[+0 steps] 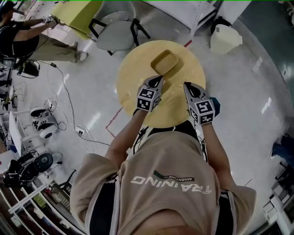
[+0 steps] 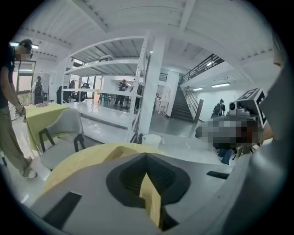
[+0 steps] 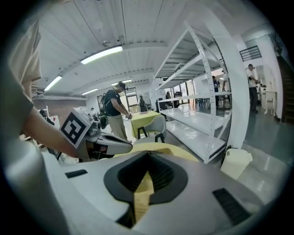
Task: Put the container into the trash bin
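Note:
A shallow yellow rectangular container [image 1: 165, 62] lies on the far part of a round yellow table [image 1: 133, 69]. My left gripper [image 1: 158, 81] hovers just in front of the container's near edge, jaws together and holding nothing. The right gripper [image 1: 186, 85] is a little to the right of the container, apart from it, and is also shut and empty. In the left gripper view the left gripper [image 2: 146, 156] shows only a thin sliver of table between its jaws, and so does the right gripper [image 3: 148, 153] in its view. A white trash bin [image 1: 225, 37] stands on the floor beyond the table, to the right.
A grey chair [image 1: 117, 34] stands behind the table at the far left, beside a yellow-covered table [image 1: 78, 13]. A person [image 1: 27, 41] stands at the upper left. Cables and equipment [image 1: 43, 121] lie on the floor at left. The trash bin [image 3: 236, 163] is near white shelving [image 3: 206, 92].

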The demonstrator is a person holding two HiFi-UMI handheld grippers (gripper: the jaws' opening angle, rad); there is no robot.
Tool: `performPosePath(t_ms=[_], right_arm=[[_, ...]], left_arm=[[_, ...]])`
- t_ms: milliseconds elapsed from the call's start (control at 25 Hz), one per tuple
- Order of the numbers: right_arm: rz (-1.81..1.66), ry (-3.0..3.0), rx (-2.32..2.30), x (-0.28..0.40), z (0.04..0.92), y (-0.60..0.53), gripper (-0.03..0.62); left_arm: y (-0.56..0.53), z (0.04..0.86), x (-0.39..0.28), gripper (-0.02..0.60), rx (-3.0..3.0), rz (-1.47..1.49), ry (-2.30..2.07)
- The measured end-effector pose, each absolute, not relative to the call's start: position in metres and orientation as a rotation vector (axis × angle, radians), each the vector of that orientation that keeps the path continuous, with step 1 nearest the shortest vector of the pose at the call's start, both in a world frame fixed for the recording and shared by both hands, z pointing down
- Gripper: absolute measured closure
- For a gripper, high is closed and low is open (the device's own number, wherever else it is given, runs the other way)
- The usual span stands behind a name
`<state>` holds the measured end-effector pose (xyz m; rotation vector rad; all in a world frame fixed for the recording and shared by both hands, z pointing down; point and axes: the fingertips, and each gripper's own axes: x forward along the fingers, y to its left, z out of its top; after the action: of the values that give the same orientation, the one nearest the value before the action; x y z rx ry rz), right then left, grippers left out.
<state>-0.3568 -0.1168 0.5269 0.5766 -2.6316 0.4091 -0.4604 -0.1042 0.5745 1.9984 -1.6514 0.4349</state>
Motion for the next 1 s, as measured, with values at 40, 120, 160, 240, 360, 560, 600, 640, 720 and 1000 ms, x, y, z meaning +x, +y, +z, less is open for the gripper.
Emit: performPosePath(t_ms=[40,120,160,240,360,560,600,640,720,1000], right_arm=[[0.43,-2.627,0.562,-0.358,0.533,-0.12,0.595],[0.456,-2.613,0.528,-0.36,0.545,-0.126,0.595],[0.456,-2.604,0.512,-0.361,0.552,-0.13,0.595],[0.461,-2.584,0.48,-0.363,0.565,-0.137,0.595],[0.508,-2.567,0.438,-0.367,0.58,-0.144,0.595],[0.585,-2.54,0.405,-0.366,0.603,-0.154,0.595],[0.599,-2.535,0.396,-0.365,0.609,-0.156,0.595],[0.614,-2.53,0.39,-0.364,0.613,-0.159,0.595],[0.637,-2.524,0.378,-0.364,0.619,-0.165,0.595],[0.635,-2.513,0.321,-0.364,0.633,-0.166,0.595]], left_arm=[[-0.108,0.58,-0.459,0.575,1.986,0.453,-1.648],[-0.116,0.595,-0.46,0.575,1.959,0.489,-1.639],[-0.122,0.603,-0.46,0.575,1.944,0.509,-1.629],[-0.131,0.623,-0.461,0.574,1.917,0.556,-1.598],[-0.143,0.647,-0.466,0.532,1.88,0.625,-1.571],[-0.156,0.686,-0.469,0.531,1.822,0.754,-1.495],[-0.158,0.692,-0.469,0.531,1.814,0.778,-1.481],[-0.16,0.698,-0.469,0.531,1.808,0.8,-1.469],[-0.165,0.709,-0.467,0.531,1.804,0.829,-1.447],[-0.165,0.746,-0.459,0.523,1.775,0.976,-1.325]])
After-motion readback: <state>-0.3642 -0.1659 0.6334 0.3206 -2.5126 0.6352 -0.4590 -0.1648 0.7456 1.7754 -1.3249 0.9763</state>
